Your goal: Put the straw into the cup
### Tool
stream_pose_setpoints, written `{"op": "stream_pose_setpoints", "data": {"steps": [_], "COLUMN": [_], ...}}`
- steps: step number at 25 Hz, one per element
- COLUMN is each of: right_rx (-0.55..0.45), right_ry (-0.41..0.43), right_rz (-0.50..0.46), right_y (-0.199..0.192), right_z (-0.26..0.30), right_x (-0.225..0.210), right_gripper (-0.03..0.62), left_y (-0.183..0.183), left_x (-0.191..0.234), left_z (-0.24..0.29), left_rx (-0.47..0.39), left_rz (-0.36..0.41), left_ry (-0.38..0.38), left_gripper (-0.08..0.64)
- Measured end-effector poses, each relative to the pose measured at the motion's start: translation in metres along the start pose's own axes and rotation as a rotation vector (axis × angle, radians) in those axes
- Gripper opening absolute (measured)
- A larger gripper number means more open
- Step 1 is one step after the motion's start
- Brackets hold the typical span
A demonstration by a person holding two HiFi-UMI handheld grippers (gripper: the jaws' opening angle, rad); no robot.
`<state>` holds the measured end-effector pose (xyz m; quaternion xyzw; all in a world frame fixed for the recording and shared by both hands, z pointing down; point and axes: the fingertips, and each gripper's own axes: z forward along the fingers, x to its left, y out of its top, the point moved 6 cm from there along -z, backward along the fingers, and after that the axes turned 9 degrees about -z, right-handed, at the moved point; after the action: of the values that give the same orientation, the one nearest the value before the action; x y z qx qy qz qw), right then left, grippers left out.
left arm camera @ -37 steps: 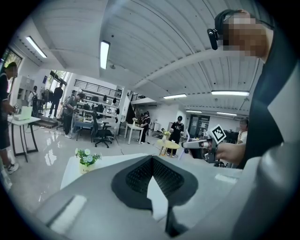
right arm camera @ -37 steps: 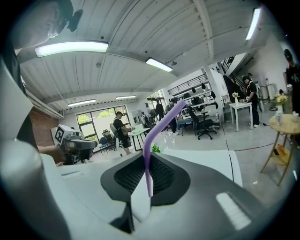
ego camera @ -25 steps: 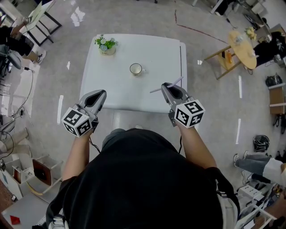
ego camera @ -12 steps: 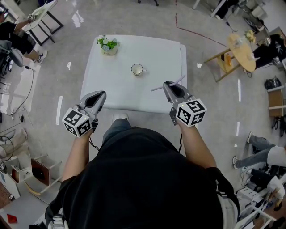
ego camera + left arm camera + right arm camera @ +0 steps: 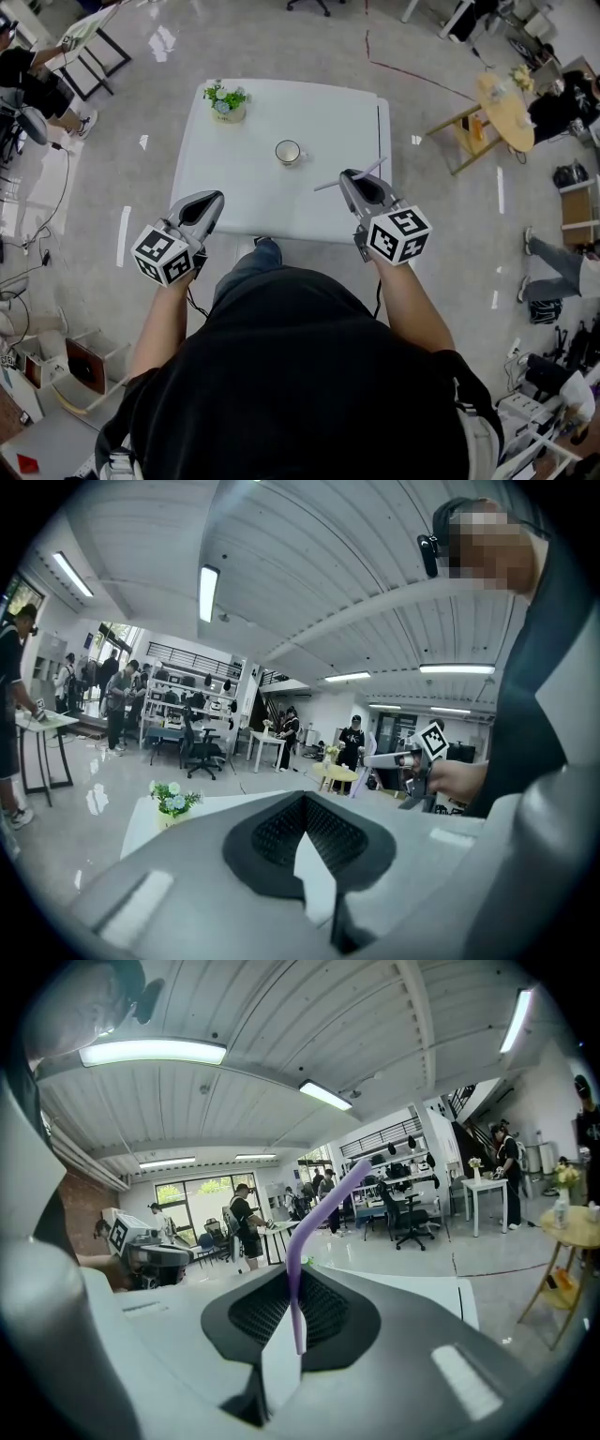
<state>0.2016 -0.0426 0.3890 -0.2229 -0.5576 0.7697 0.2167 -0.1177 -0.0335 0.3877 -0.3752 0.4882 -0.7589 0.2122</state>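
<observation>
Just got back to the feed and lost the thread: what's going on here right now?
A person stands at a white table with a gripper in each hand. The right gripper is shut on a purple straw, near the table's front right edge. The left gripper is shut on nothing, off the front left corner. The cup sits mid-table, apart from both grippers, and the straw is not yet in it. A flower pot stands at the far left corner.

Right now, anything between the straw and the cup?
Nothing: in the head view only bare table lies between the straw, held in the right gripper, and the cup.
</observation>
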Motion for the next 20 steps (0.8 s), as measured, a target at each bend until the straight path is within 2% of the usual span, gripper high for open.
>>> {"op": "stream_pose_setpoints", "data": {"steps": [20], "right_rx": [0.046], "right_ry": [-0.025], "right_rz": [0.014], "right_y": [-0.002], "right_z": [0.06], "right_x": [-0.03], "right_gripper": [0.057], "left_y": [0.01], "left_x": [0.056], "left_z": [0.036], "left_rx": [0.05], "left_rz": [-0.037], "left_ry": [-0.023], "left_gripper": [0.0]}}
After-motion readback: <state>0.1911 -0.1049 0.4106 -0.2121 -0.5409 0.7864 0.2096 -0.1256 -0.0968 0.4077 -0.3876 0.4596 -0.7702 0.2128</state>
